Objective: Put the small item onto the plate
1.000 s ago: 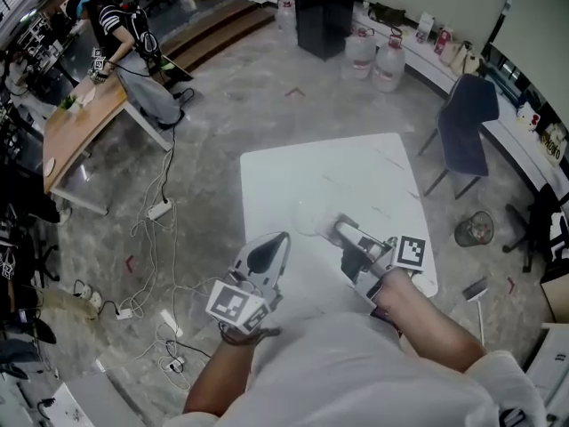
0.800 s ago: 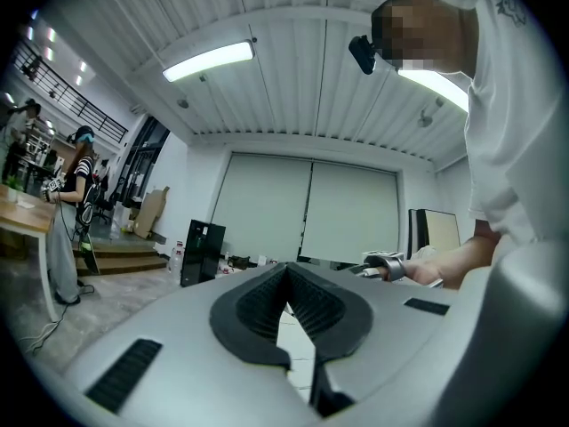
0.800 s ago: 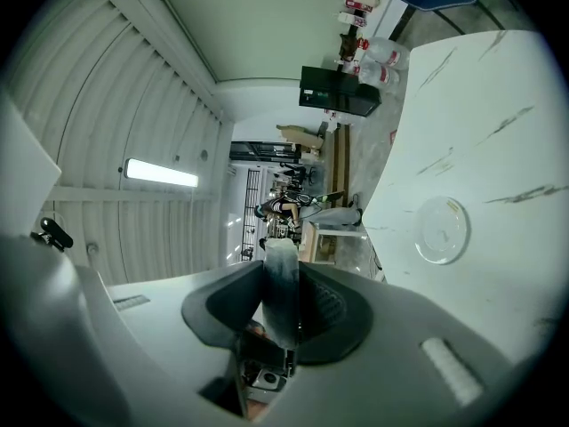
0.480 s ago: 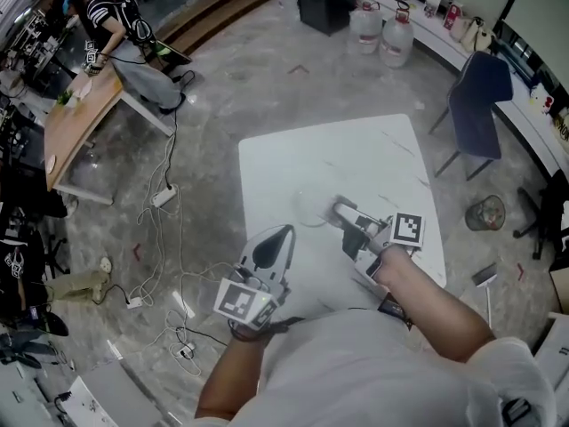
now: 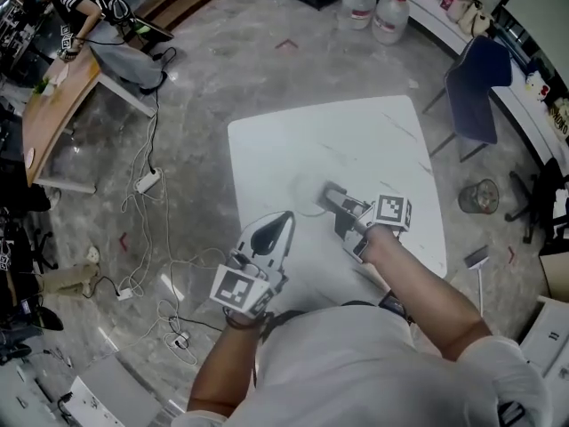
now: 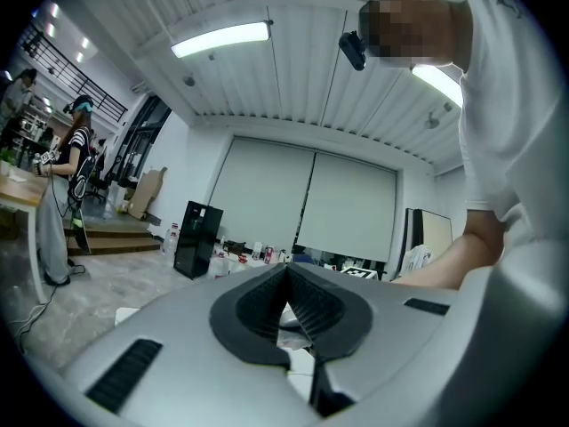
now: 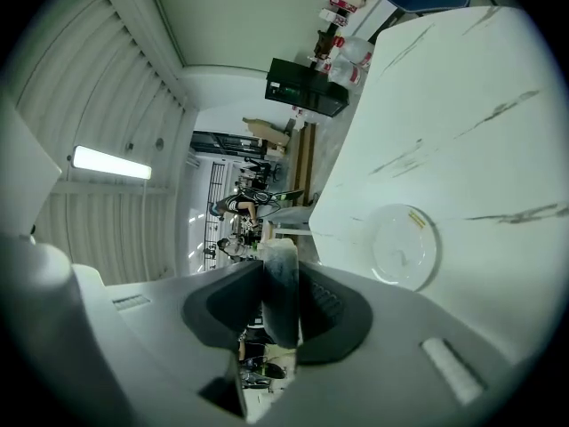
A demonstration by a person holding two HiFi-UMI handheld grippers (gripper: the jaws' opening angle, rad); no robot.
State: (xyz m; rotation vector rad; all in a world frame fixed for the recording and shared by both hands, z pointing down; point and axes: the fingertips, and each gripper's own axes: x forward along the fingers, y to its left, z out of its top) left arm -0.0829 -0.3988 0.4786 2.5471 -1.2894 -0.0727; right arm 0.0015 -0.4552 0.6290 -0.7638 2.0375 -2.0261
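A clear round plate [image 5: 304, 196] lies near the middle of the white marble-look table [image 5: 356, 140]. In the right gripper view the plate [image 7: 404, 245] lies flat, just right of the jaws. My right gripper [image 5: 327, 191] hovers at the plate's right edge. Its jaws are shut on a small pale grey item [image 7: 283, 287], which stands up between the pads. My left gripper [image 5: 284, 217] hangs over the table's near left edge with its jaws closed together [image 6: 286, 294] and nothing between them; it points level into the room.
A dark blue chair [image 5: 471, 96] stands at the table's far right corner, with a wire bin [image 5: 478, 197] on the floor beside it. Water jugs [image 5: 373, 16] stand further back. Cables and power strips [image 5: 147, 182] trail over the floor on the left, near a wooden desk [image 5: 53, 105].
My right gripper has carried the small item forward and left, up to the plate's edge. The left gripper keeps its place by the table's near edge.
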